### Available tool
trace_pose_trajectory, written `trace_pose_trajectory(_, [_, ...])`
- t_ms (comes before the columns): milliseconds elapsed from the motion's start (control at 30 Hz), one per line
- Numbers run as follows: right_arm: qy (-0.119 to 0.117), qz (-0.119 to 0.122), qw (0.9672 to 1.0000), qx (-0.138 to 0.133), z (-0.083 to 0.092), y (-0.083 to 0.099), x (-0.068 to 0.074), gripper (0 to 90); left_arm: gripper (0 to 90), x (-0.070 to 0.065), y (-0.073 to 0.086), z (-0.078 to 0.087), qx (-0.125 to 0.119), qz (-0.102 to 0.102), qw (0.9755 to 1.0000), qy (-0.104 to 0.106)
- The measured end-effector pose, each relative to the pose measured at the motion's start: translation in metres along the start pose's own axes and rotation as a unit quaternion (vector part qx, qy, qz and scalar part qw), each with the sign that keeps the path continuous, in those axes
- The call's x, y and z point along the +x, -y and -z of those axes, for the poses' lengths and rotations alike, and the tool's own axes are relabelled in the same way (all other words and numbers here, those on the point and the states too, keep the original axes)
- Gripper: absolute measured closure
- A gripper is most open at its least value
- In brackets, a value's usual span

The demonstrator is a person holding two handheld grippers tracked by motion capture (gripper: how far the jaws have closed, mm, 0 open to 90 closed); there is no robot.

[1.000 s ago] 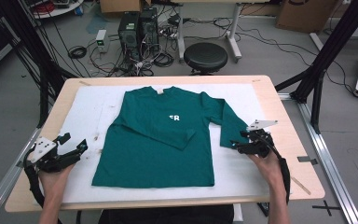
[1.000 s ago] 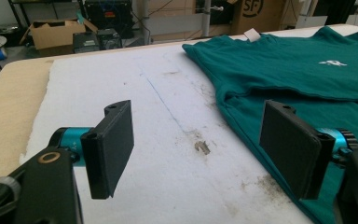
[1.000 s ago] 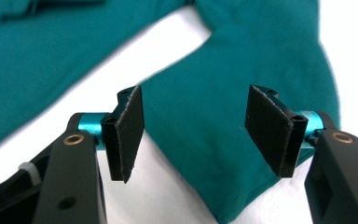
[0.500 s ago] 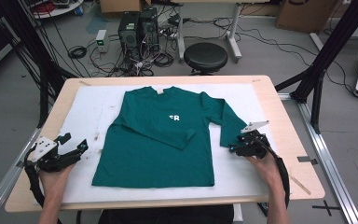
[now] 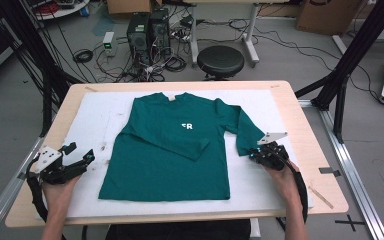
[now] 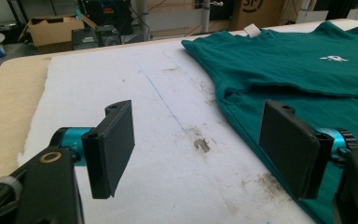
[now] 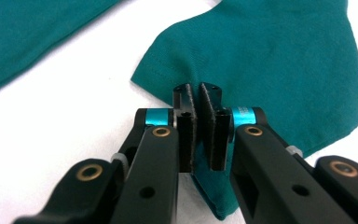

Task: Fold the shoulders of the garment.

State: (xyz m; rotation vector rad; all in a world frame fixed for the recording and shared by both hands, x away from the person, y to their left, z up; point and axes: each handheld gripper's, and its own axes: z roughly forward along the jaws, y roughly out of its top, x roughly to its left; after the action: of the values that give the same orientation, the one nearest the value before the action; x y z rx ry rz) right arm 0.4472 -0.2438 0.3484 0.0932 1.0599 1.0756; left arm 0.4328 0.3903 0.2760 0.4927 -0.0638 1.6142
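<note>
Green shirt (image 5: 170,145) is lying flat on the white pad (image 5: 95,120) covering the wooden table (image 5: 300,125), one long sleeve folded across its front below the small white logo (image 5: 187,126). Its other sleeve (image 7: 270,70) is reaching toward the table's right side, where the right gripper (image 7: 200,95) has just been closing and is now pinching the cuff between its pads. Over bare pad near the shirt's hem, the left gripper (image 6: 200,140) is hovering with jaws spread wide, nothing between them.
</note>
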Motion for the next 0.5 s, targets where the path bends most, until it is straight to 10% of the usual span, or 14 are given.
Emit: trace_pose_trajectory(500, [-0.031,-0.082,0.9910,-0.101,0.024,-0.025,0.005,86.8,27.4,-0.001,0.000,-0.001,0.005,-0.006,1.0000,-0.002])
